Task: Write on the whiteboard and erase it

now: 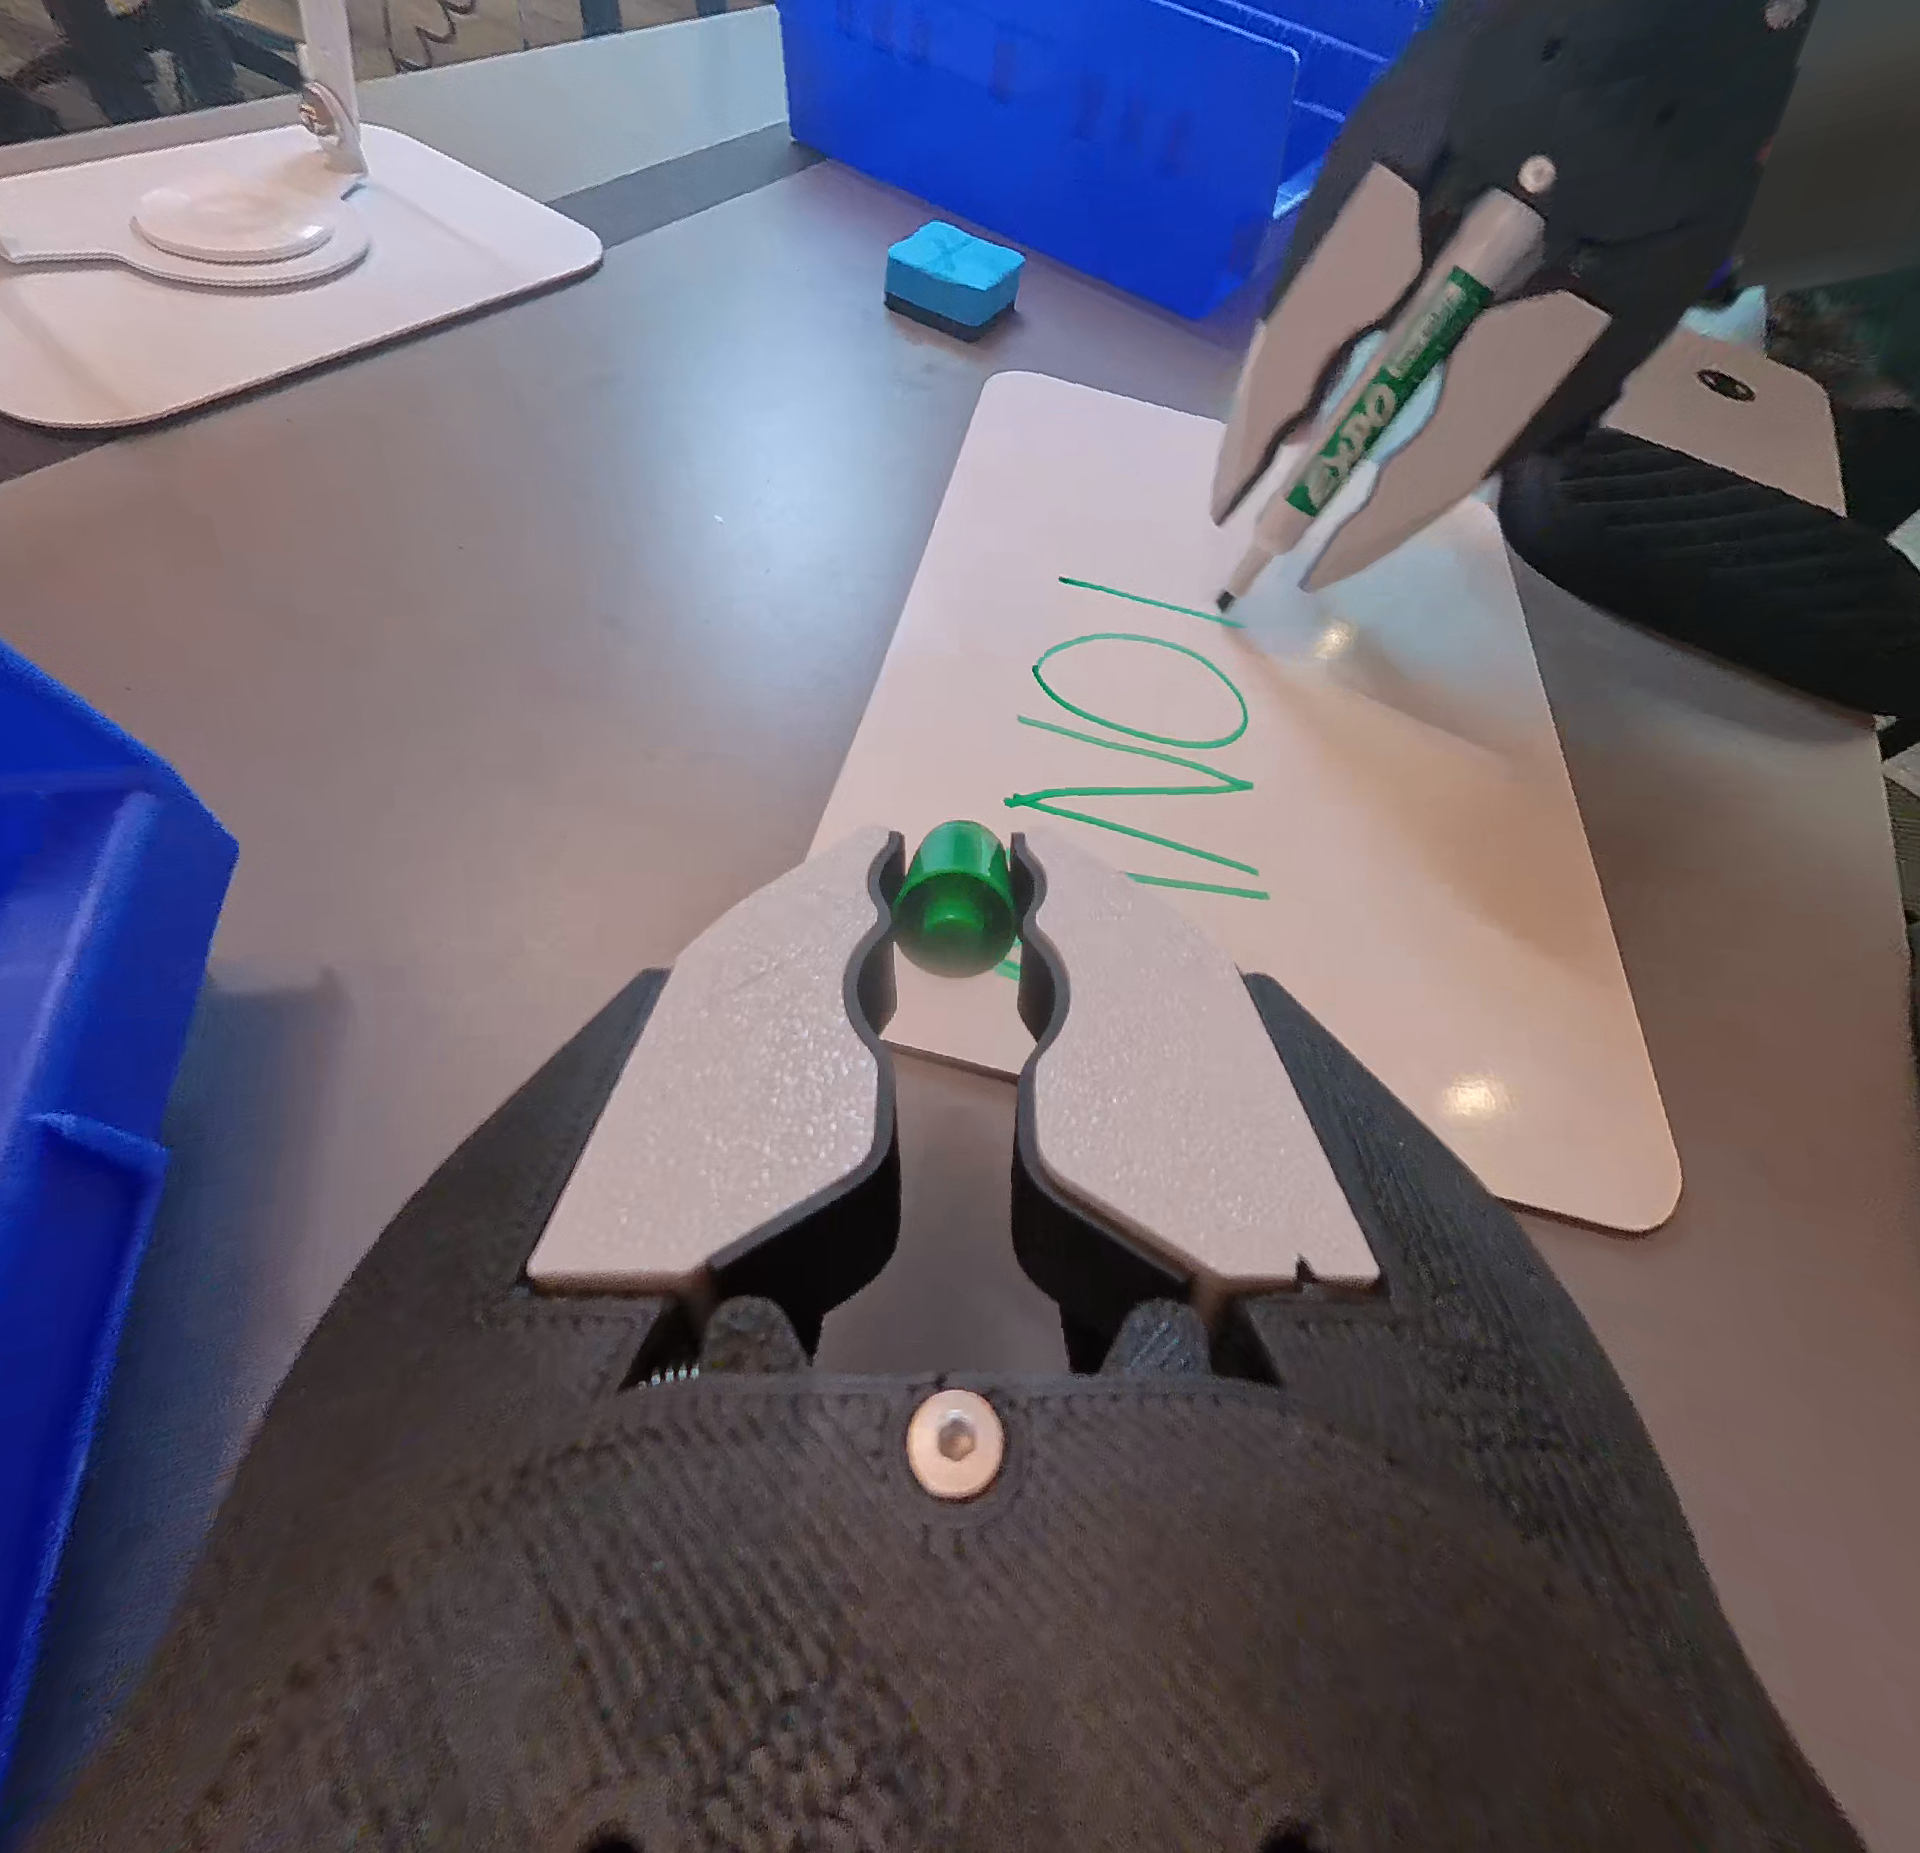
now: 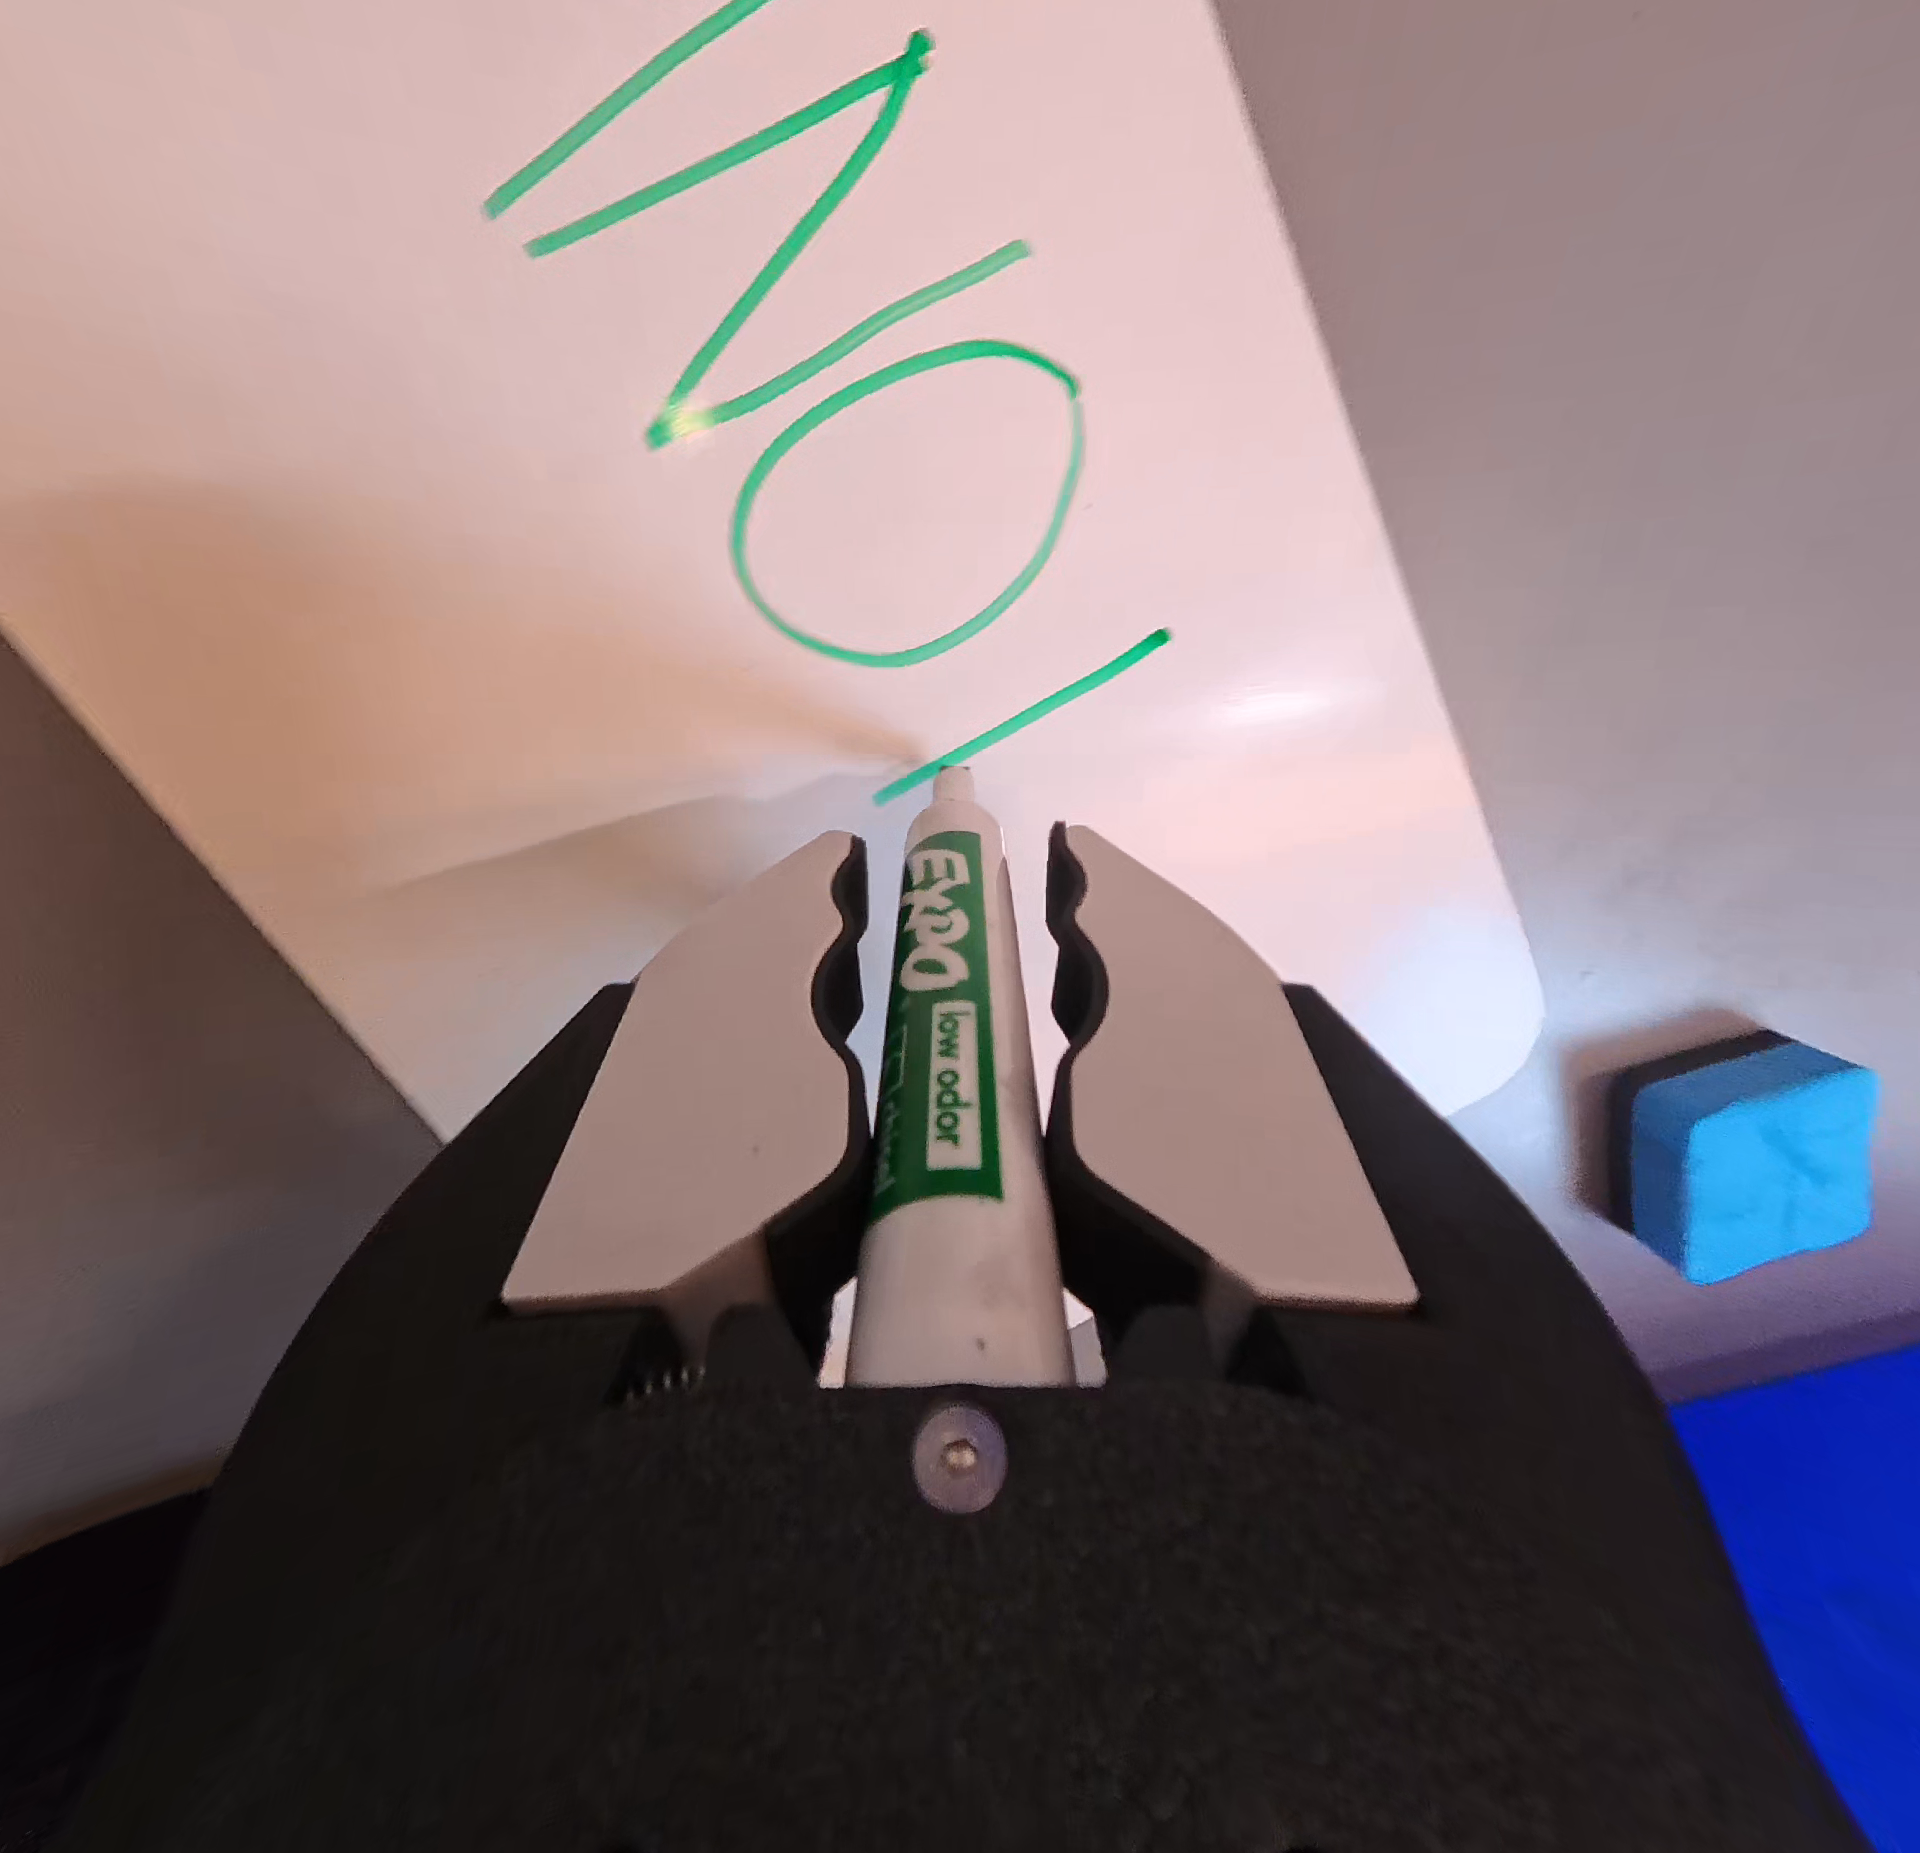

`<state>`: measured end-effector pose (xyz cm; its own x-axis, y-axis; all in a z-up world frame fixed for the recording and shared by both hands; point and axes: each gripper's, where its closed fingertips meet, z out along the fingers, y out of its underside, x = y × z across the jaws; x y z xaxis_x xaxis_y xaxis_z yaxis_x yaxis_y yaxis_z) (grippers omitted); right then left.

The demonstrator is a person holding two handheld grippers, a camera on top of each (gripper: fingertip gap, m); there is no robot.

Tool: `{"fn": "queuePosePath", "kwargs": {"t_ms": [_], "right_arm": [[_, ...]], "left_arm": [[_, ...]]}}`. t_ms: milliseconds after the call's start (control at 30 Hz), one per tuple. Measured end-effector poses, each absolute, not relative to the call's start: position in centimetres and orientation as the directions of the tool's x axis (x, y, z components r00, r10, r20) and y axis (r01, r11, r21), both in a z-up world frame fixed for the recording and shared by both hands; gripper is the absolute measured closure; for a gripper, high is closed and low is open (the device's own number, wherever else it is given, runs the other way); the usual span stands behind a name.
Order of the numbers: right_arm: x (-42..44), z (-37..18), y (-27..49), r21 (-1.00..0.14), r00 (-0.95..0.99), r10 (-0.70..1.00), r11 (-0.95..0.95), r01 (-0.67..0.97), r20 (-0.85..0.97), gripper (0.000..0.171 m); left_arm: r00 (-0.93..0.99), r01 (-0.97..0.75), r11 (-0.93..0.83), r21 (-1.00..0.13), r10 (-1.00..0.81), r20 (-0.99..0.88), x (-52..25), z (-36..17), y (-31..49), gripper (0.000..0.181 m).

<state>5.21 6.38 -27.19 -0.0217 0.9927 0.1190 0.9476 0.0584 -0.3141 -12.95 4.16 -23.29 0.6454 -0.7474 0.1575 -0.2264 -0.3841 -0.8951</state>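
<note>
Two hand-held grippers work over one small whiteboard (image 1: 1403, 920) that lies flat on a grey-brown table (image 1: 520, 608). The right gripper (image 2: 956, 847) is clamped on one green dry-erase marker (image 2: 951, 1076), the barrel running lengthwise between its two grey fingers (image 2: 727, 1055); the marker's tip touches the board at the near end of a short green stroke. From the left wrist view the same right gripper (image 1: 1283, 546) comes down at a slant from the upper right, with the marker (image 1: 1382, 421) pointing down and left onto the board. The green writing (image 1: 1143, 733) runs in a single line along the board, and the stroke under the tip is the one farthest from the left gripper.

The left gripper (image 1: 951, 868) is pinched narrow on one green marker cap (image 1: 954, 899), held just at the fingertips above the near end of the board, part of the writing hidden behind it.

One blue eraser (image 1: 954, 271) with a dark underside sits on the table beyond the board's far end, apart from it; in the right wrist view the eraser (image 2: 1756, 1159) lies to the right of the board. Two blue plastic bins show: one (image 1: 1039, 89) behind the eraser, one (image 1: 83, 972) at the left edge. One white stand base (image 1: 312, 286) rests at the far left of the table
</note>
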Motion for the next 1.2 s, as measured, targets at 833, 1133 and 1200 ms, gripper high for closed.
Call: {"fn": "queuePosePath", "kwargs": {"t_ms": [833,1133,1200], "right_arm": [[5.0,-27.6,13.0,-0.347,0.078,0.982,-0.015,0.938,0.170,0.137],[4.1,-27.6,8.7,-0.368,0.014,0.991,0.036,0.929,0.131,0.137],[3.9,-27.5,8.8,-0.373,0.010,0.990,0.045,0.927,0.144,0.137]], "left_arm": [[0.482,-0.549,-0.253,-0.797,-0.874,-0.055,-11.1,-26.4,0.6,0.162],[0.506,-0.543,-0.277,-0.793,-0.862,-0.045,-11.5,-26.5,0.9,0.162],[0.508,-0.545,-0.276,-0.791,-0.860,-0.049,-11.6,-26.6,0.9,0.162]]}}
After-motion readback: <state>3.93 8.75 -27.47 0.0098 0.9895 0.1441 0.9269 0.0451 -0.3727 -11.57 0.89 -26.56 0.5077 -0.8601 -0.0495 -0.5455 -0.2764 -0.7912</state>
